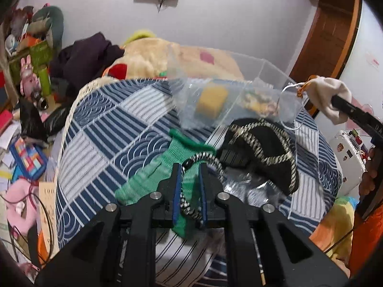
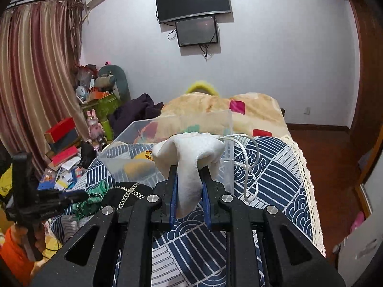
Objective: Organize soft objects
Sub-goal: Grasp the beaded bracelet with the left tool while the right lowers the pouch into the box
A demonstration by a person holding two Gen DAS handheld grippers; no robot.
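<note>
My left gripper (image 1: 189,167) is shut on a green knit glove (image 1: 167,167) together with a black-and-white braided cord (image 1: 205,157). The cord runs to a black cloth item (image 1: 263,148) on the bed. My right gripper (image 2: 189,169) is shut on a white drawstring pouch (image 2: 191,153) and holds it up in front of a clear plastic box (image 2: 167,141). The pouch (image 1: 332,95) also shows at the right of the left wrist view, beside the box (image 1: 239,91). A yellow sponge (image 1: 211,102) lies inside the box.
The bed has a blue and white patterned cover (image 1: 115,129). A beige blanket (image 2: 215,110) lies behind the box. Books, toys and bags (image 2: 67,153) crowd the floor left of the bed. Wooden floor (image 2: 330,167) lies to the right.
</note>
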